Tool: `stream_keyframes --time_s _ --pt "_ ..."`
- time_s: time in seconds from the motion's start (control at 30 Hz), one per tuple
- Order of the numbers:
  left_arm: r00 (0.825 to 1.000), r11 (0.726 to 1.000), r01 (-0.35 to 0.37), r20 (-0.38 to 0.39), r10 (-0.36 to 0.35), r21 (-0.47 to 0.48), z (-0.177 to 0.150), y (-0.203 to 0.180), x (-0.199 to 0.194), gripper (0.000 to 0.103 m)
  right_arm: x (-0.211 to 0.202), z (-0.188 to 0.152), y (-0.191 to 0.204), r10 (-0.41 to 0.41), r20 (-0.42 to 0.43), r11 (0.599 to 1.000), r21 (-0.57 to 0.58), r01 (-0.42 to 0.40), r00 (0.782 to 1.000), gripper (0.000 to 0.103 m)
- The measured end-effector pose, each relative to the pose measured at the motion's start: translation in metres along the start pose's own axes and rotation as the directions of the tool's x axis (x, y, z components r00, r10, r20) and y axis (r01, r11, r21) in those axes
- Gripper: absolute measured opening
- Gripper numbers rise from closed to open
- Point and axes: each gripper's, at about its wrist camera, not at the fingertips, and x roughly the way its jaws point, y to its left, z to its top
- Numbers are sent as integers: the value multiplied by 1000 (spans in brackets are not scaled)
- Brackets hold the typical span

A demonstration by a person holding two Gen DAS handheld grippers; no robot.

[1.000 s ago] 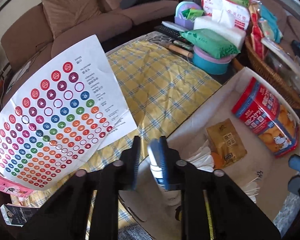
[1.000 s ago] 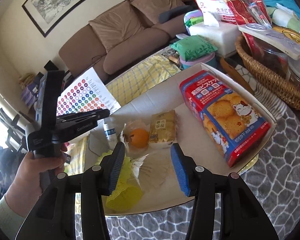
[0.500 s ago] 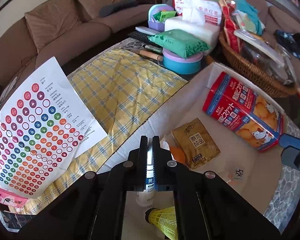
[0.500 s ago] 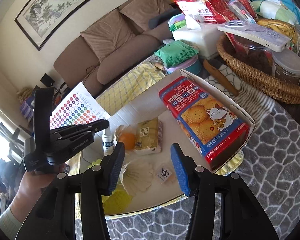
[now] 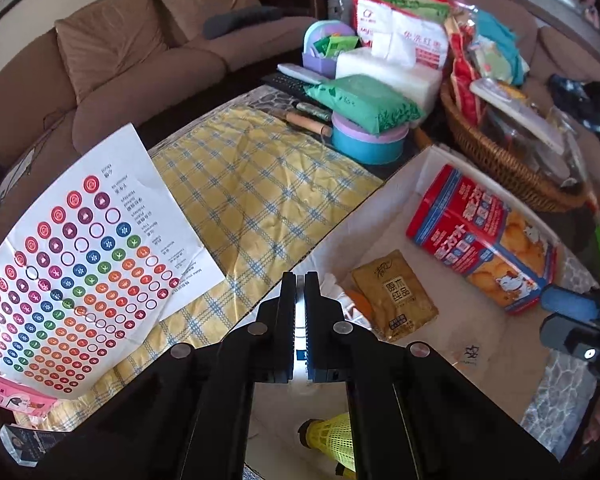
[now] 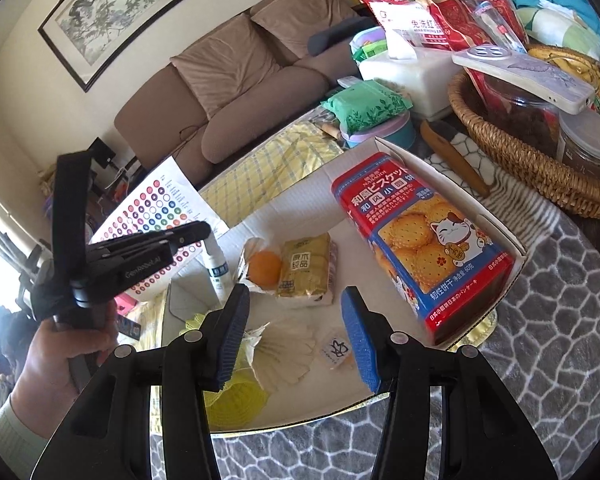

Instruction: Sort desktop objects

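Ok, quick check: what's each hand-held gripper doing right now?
Left hand-held gripper: shut on the small white bottle.
Right hand-held gripper: open, holding nothing, above the white box.

"ビスケット" and "60克" are printed on the red biscuit box (image 6: 424, 248) at centre right; "原木纯品" is borne by the gold packet (image 6: 302, 266) at centre.

biscuit box (image 6: 424, 248) in tray (image 6: 496, 208), basket (image 6: 512, 152) behind
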Motion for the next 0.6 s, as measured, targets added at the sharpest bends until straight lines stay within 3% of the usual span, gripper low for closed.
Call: stream_keyframes --time_s 0.27,0.37,0.6 --pt "995 999 26 95 -28 27 48 -14 -37 4 -3 0 -4 -1 6 1000 9 1 1000 50" --pt "998 993 -27 63 20 116 62 -35 -21 4 -4 1 -7 -2 6 1000 13 2 1000 50" --pt "999 975 -33 -30 40 218 74 -77 36 4 1 0 -13 -15 -11 1000 6 15 1000 50"
